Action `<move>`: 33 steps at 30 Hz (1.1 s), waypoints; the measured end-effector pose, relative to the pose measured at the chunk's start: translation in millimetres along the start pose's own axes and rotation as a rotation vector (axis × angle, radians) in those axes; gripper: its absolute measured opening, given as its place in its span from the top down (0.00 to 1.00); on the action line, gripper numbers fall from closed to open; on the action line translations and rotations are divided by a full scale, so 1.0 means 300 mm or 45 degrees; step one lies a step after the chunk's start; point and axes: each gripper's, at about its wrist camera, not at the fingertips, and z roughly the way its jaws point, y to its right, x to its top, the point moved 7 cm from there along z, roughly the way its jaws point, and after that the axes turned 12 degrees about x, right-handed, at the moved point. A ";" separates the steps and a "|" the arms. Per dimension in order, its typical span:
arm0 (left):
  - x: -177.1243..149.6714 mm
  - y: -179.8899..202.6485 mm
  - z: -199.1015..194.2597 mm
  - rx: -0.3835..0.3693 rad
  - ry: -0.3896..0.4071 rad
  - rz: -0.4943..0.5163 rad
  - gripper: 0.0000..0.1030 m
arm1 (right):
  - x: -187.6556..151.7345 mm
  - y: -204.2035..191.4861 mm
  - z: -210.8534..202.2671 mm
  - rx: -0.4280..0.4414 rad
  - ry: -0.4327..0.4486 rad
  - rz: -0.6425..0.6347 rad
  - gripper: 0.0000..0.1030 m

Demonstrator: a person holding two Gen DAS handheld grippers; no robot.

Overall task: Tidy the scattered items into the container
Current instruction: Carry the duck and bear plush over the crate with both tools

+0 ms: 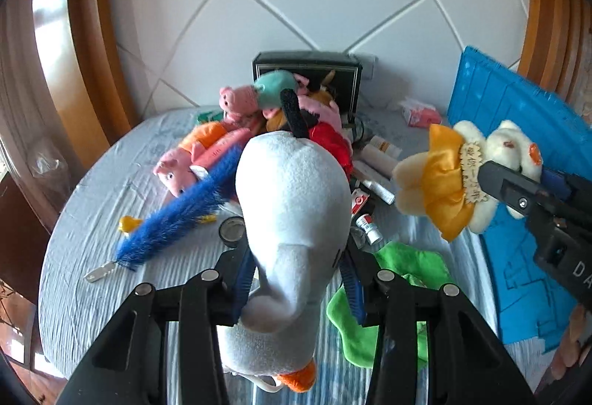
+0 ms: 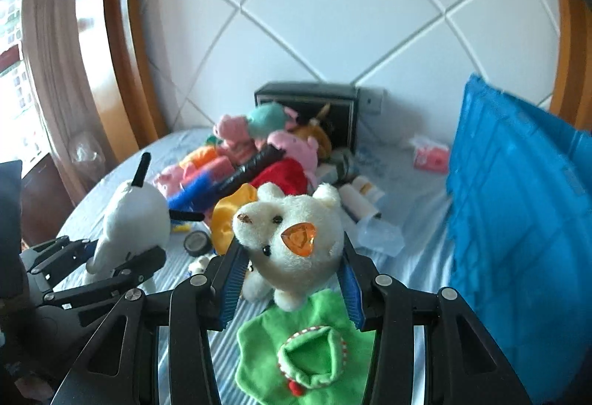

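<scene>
My left gripper (image 1: 296, 279) is shut on a white plush dog (image 1: 292, 205) with a black ear and an orange patch, held up above the bed. My right gripper (image 2: 292, 275) is shut on a cream plush bear (image 2: 292, 235) with an orange heart nose and a yellow satin skirt (image 1: 444, 183). The bear hangs in the air to the right in the left wrist view; the dog (image 2: 129, 220) shows at the left in the right wrist view. The blue plastic container (image 1: 518, 153) stands at the right, also seen as the blue crate (image 2: 518, 220).
A pile of pink pig plushes (image 1: 236, 101), a red one (image 1: 333, 142) and a blue furry tail (image 1: 177, 216) lies on the pale bedsheet (image 1: 92, 220). A green cloth (image 2: 307, 346), tape roll (image 1: 231, 231), tubes and small bottles (image 1: 370, 227) lie scattered. A black box (image 1: 307, 72) stands by the tiled headboard.
</scene>
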 end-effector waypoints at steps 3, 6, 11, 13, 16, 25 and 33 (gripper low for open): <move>0.010 -0.020 -0.072 -0.017 0.052 0.002 0.59 | 0.004 -0.032 -0.086 -0.032 0.041 -0.015 0.56; 0.002 -0.036 -0.139 -0.045 0.087 0.019 0.59 | 0.006 -0.067 -0.176 -0.080 0.093 -0.015 0.56; -0.022 -0.051 -0.235 -0.100 0.117 0.052 0.59 | -0.007 -0.124 -0.324 -0.166 0.142 -0.010 0.56; -0.027 -0.039 -0.266 -0.130 0.128 0.069 0.59 | -0.018 -0.128 -0.378 -0.206 0.160 0.002 0.56; -0.025 -0.004 -0.321 -0.179 0.153 0.089 0.59 | -0.038 -0.124 -0.472 -0.263 0.180 0.023 0.56; 0.019 0.237 -0.494 -0.324 0.223 0.192 0.59 | -0.047 -0.012 -0.768 -0.436 0.282 0.071 0.56; 0.125 0.608 -0.618 -0.435 0.267 0.241 0.59 | -0.040 0.294 -0.973 -0.553 0.328 0.106 0.56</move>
